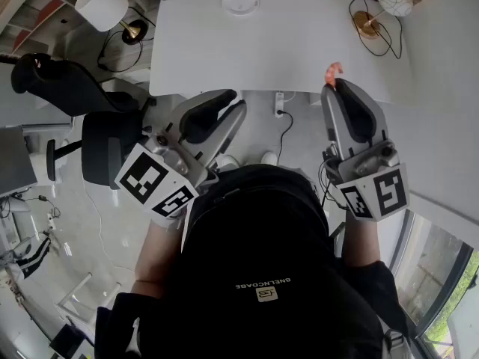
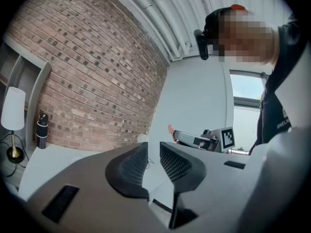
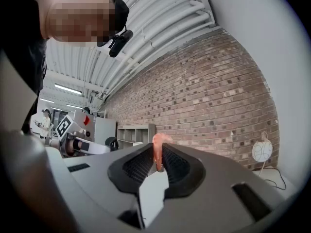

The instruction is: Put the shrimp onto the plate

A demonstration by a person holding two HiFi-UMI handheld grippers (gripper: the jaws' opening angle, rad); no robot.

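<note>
Right tongs gripped shrimp over desk's near edge; left tongs sat slightly parted, empty. Far-edge plate was bare: placement left.

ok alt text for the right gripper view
The right hand-held gripper pinches a pink shrimp upright between its two dark jaws. Behind it is a brick wall, with a round white lamp low at the right.

Office, white desk, swivel chair
</note>
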